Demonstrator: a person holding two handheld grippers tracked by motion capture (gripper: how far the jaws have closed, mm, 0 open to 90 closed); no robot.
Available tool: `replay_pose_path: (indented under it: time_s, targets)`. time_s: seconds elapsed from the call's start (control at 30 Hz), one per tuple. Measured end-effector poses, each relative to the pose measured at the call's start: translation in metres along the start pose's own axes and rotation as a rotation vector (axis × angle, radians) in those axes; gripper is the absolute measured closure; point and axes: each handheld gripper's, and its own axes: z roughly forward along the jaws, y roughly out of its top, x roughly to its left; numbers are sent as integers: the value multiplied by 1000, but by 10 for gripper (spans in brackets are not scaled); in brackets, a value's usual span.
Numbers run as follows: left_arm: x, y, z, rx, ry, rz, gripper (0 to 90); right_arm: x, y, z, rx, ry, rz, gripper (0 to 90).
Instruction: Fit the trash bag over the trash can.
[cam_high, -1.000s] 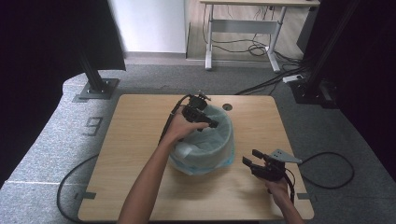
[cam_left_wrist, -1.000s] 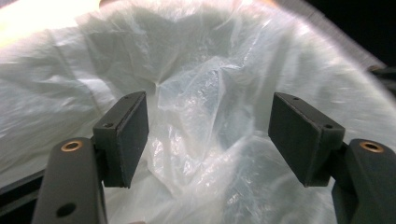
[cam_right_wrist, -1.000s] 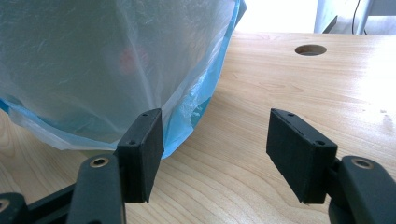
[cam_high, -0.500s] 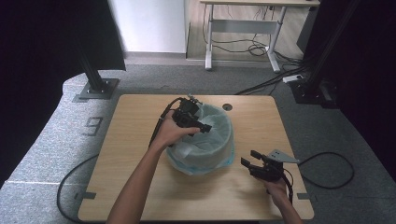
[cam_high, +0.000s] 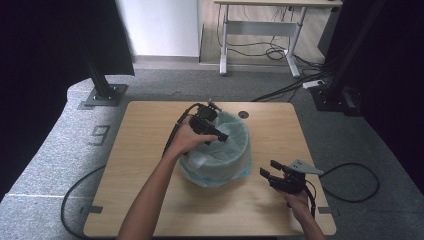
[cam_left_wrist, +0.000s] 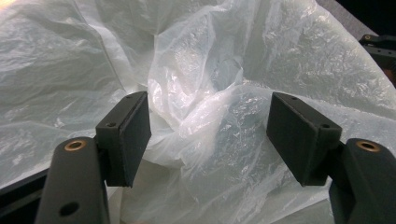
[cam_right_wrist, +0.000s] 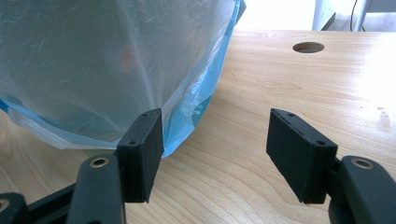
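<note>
**Liner being settled into the bin — left tool inside, right tool waiting**

The wooden tabletop carries one large thing: a round bin standing upright near its middle, slightly toward the right half, lined with a thin white plastic bag. The bag's skirt is draped over the rim and hangs down the outside wall, where a blue tint shows through along the lower edge. In the right gripper view that hem lies crumpled against the wood at the bin's foot.

The step in hand is judged to be the fitting of the bag to the bin. The left tool is held over the near-left part of the rim and is pointed into the opening; in the left gripper view its jaws stand well apart, with crumpled film bulging up between them but pressed by neither pad — nothing is gripped. The right tool is held low over the tabletop to the right of the bin, apart from it; its jaws are likewise spread, with bare wood between them and the bag's hem just beside the left jaw.

The next move, as judged, calls for the loose fold inside to be pinched or pushed down by the left tool, so that the film lies against the inner wall. Care would be wanted: the film is thin and slippery, and a hard pull could drag the skirt off the rim. The right tool is well placed for steadying the outside hem.
</note>
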Motion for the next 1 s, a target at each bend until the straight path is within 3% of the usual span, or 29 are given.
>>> replay_pose_path:
  time_s: [0.27, 0.4, 0.7, 1.0]
  targets:
    - [-4, -1, 9, 94, -11, 20, 308, 2, 0, 1, 6, 3, -8, 357]
    - [-3, -1, 9, 89, -13, 12, 309, 2, 0, 1, 5, 3, -8, 357]
    - [-5, -11, -12, -69, -1, 11, 306, 0, 0, -1, 1, 0, -4, 357]
    - [-7, -37, -46, -230, 9, 7, 309, 1, -1, 1, 9, -2, -10, 356]
